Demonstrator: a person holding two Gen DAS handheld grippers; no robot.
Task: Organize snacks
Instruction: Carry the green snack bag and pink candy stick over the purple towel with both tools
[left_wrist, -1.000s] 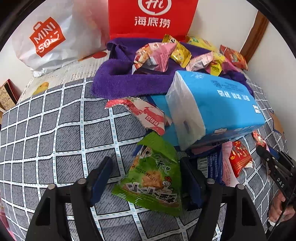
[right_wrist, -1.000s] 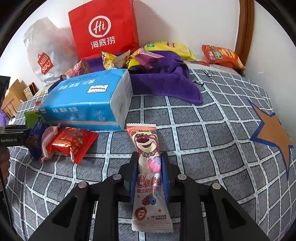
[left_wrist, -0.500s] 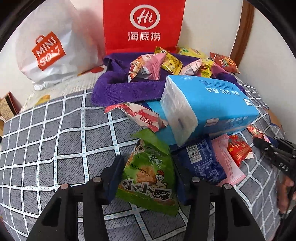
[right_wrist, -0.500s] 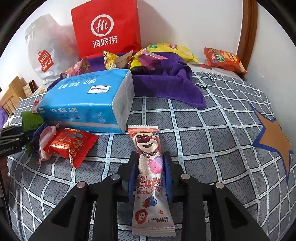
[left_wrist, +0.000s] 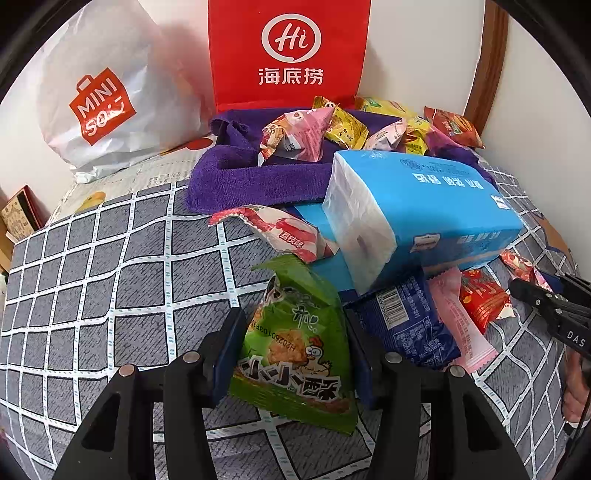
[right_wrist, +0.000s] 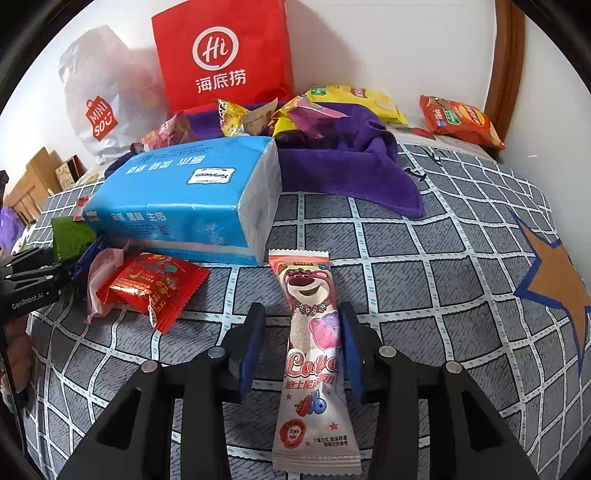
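A green snack bag with a cartoon chicken stands tilted on the grey checked bedcover. My left gripper is shut on it, both blue pads pressing its sides. A long pink bear-print packet lies flat on the cover between the fingers of my right gripper. Those jaws are opening: the left pad stands clear of the packet, the right pad is close beside it. The right wrist view also shows the left gripper at the far left edge.
A blue tissue pack lies in the middle with a dark blue packet, a pink packet and a red packet by it. Behind are a purple towel with several snacks, a red paper bag and a white bag.
The left jaws have closed in onto the green bag. The right jaws, earlier tight on the pink bear packet, have spread apart and the packet now lies loose between them.
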